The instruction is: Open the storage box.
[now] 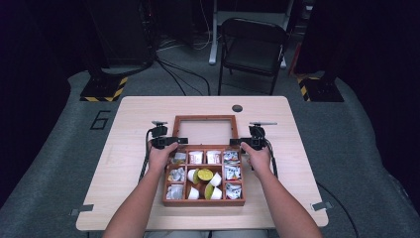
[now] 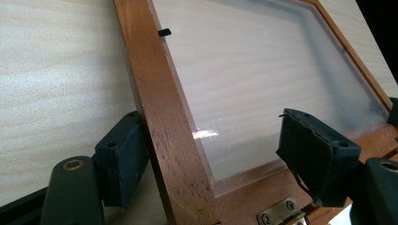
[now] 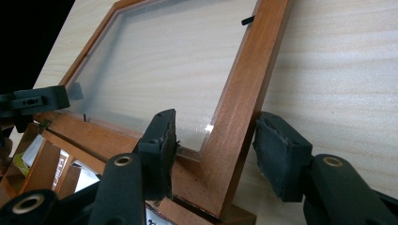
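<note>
On the table (image 1: pixel 129 119), both grippers' jaws stand open, straddling side rails of the box's (image 1: pixel 204 198) glazed lid (image 1: pixel 204 119).

Large dark numeral 6 (image 1: pixel 100 119) — on the grey floor mat (image 1: pixel 59 163), left of the table

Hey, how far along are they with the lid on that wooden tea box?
Done: the glass-paned lid is swung fully open, its frame back toward the table, and the compartments of packets and cups are exposed. In hand: the left tool and right tool each straddle a side rail of the lid frame, jaws not clamped. Left: whether it closes next is unclear.
</note>
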The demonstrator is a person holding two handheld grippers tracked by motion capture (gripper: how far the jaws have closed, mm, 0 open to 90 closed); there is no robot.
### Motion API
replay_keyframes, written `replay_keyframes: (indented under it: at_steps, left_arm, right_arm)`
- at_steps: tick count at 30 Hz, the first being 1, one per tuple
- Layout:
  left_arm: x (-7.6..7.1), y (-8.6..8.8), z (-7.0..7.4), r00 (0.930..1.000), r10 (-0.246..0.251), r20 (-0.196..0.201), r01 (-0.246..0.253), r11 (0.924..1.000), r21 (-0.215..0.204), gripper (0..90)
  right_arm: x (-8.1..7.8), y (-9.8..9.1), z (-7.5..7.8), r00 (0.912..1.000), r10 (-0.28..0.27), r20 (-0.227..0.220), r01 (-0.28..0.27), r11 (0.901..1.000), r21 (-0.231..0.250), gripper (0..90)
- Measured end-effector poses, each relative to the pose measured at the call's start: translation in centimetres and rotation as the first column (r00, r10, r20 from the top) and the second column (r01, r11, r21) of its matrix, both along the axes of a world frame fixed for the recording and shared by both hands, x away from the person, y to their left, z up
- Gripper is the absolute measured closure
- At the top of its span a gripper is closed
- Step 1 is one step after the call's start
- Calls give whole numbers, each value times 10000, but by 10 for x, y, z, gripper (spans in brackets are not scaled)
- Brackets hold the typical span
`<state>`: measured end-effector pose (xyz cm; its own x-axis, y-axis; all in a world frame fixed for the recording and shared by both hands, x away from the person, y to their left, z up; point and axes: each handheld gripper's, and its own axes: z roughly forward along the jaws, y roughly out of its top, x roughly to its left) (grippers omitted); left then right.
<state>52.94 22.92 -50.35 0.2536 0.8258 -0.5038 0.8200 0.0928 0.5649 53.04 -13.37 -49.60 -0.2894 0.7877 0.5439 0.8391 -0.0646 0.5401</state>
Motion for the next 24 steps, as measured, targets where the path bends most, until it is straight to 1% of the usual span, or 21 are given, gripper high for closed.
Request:
replay_keyframes:
  at_steps: [3, 8, 12, 15, 17, 18, 19, 20, 21, 22, 23, 24]
  left_arm:
    - [0, 0, 0, 10000, -35, -7, 35, 10000, -7, 260]
    - [0, 1, -1, 10000, 31, -38, -32, 9999, -116, 261]
    - [0, 1, -1, 10000, 28, -41, -29, 9999, -104, 261]
    - [0, 1, 0, 9999, 95, -62, -95, 9999, -105, 265]
    - [-1, 3, 1, 9998, 202, 89, -203, 9998, 93, 269]
    - [-1, 6, 2, 9994, 338, 84, -339, 9994, 121, 273]
    - [-1, 6, 2, 9994, 338, 84, -339, 9994, 121, 277]
    - [-2, 11, 2, 9997, 252, -25, -252, 9997, 31, 277]
    - [-2, 11, 2, 9997, 252, -25, -252, 9997, 31, 279]
    - [-2, 13, 2, 9991, 414, -42, -414, 9991, -104, 279]
    - [-3, 15, 3, 9993, 382, -57, -382, 9992, -71, 283]
    - [-5, 18, 4, 9991, 423, -21, -423, 9991, -79, 288]
  right_arm:
    - [0, 0, 0, 10000, -20, -12, 20, 10000, 19, 491]
    - [0, 0, -1, 9998, -64, -166, 67, 9999, 151, 490]
    - [0, 0, -1, 9998, -75, -165, 78, 9998, 161, 490]
    - [-1, 1, 0, 9995, -155, -274, 159, 9997, 164, 484]
    - [-1, 1, 0, 9995, -171, -278, 176, 9997, 192, 452]
    - [-1, 1, 0, 9994, -153, -300, 161, 9995, 283, 436]
    - [-1, 1, 0, 9994, -153, -300, 161, 9995, 283, 436]
    - [-1, -1, 1, 9992, -270, -286, 281, 9988, 406, 428]
    - [-1, -1, 1, 9992, -270, -286, 281, 9988, 406, 428]
    - [-2, -2, 2, 9992, -297, -263, 308, 9985, 457, 429]
    - [-2, -5, 3, 9995, -313, -78, 316, 9988, 385, 429]
    - [-4, -7, 7, 9989, -454, 74, 453, 9989, 121, 430]
